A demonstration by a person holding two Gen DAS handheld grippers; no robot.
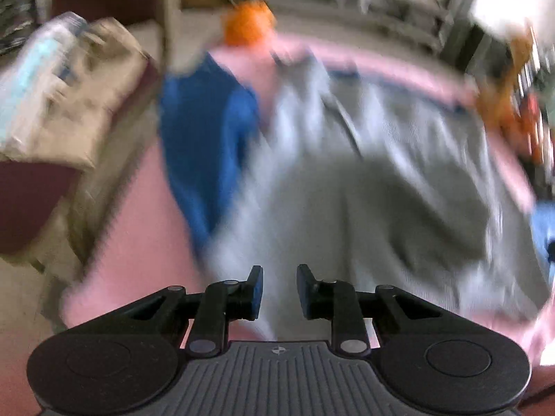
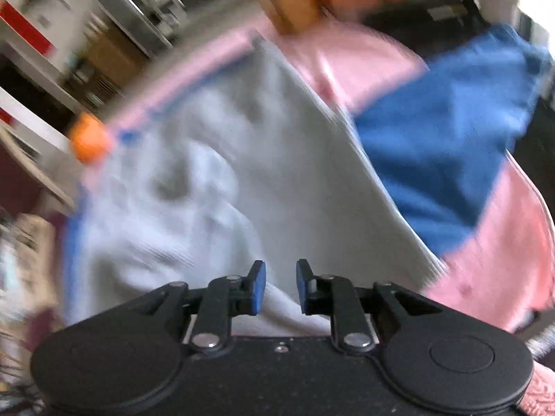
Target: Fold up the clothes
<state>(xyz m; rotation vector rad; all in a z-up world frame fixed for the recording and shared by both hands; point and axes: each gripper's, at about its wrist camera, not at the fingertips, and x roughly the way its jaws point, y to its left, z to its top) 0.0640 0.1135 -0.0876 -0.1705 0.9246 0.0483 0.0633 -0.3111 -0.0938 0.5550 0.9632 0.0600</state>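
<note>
Both views are motion-blurred. A light grey garment lies spread on a pink cloth-covered surface, with a blue garment at its left side. My left gripper hovers over the grey garment's near edge, jaws open with a gap, holding nothing. In the right wrist view the grey garment fills the middle, the blue garment lies to its right on the pink surface. My right gripper is open and empty over the grey garment's near edge.
A beige folded pile sits on a dark red seat at left. An orange object stands at the far edge of the pink surface, also in the right wrist view. Shelves and clutter lie beyond.
</note>
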